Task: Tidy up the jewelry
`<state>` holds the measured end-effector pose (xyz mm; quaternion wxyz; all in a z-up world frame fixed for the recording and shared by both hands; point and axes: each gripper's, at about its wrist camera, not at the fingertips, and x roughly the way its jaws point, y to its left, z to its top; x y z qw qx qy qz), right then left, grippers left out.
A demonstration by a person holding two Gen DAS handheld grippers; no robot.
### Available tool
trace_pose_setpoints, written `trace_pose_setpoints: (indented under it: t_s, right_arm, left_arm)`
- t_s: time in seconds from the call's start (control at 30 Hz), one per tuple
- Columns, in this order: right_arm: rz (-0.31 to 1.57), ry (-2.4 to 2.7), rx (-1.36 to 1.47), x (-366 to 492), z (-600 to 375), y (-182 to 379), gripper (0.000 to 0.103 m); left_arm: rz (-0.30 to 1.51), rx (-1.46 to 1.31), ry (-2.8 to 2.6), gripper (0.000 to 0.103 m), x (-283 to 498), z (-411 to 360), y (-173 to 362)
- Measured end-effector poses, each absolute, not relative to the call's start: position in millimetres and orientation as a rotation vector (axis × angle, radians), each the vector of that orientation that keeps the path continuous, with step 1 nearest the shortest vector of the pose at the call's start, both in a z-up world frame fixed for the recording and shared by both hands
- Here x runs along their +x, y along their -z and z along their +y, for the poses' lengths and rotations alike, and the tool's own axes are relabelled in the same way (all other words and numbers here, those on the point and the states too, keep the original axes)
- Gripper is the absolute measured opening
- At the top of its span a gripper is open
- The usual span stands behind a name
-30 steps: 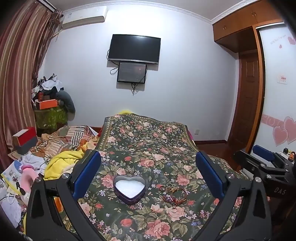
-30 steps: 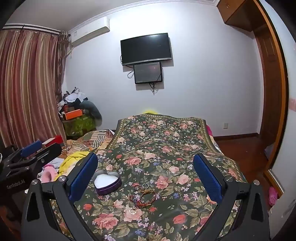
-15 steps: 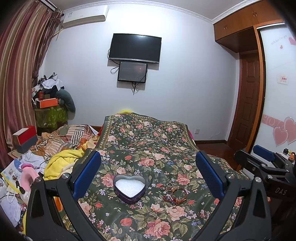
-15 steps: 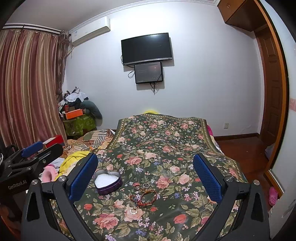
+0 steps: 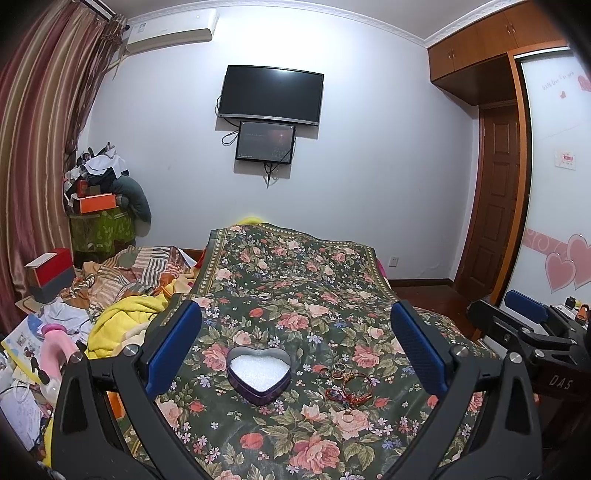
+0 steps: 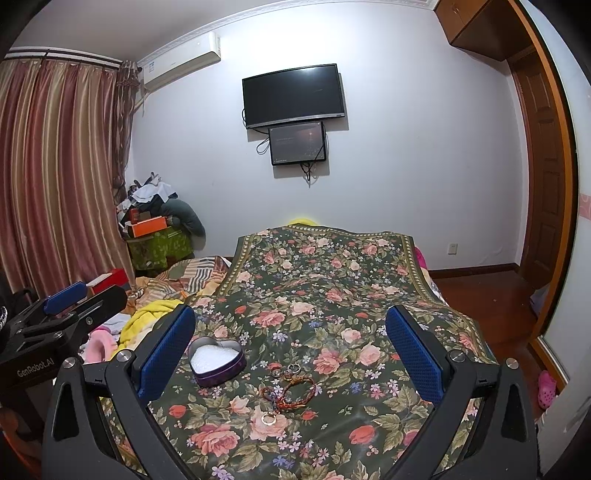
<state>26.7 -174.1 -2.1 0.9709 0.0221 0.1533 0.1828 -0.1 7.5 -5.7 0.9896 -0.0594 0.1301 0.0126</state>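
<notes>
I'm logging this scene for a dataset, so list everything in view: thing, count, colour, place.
heart-shaped tin: 1, purple with white filling, on the bedspread, open, left of the jewelry
small rings: 2, metallic, beside the tin
braided bracelets: tangled cluster, red-brown, count unclear
gold ring: 1, nearest the camera
floral bedspread: 1, dark green with pink roses
TV: 1, black, on the wall
smaller screen: 1, below the TV
air conditioner: 1, white, high on the wall
curtains: striped red-brown, left
left gripper: blue pads, open, above the tin
right gripper: blue pads, open, above the jewelry
</notes>
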Motion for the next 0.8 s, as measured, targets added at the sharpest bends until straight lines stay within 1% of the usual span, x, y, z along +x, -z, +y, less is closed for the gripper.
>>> trace_pose_setpoints:
  t_s: [0.8]
  right_arm:
    - [0.313,-0.374,0.04,25.8,-169.5,8.5,0.102]
  left_arm:
    - [0.265,-0.123,-0.032,0.103,2.2,2.1,11.5]
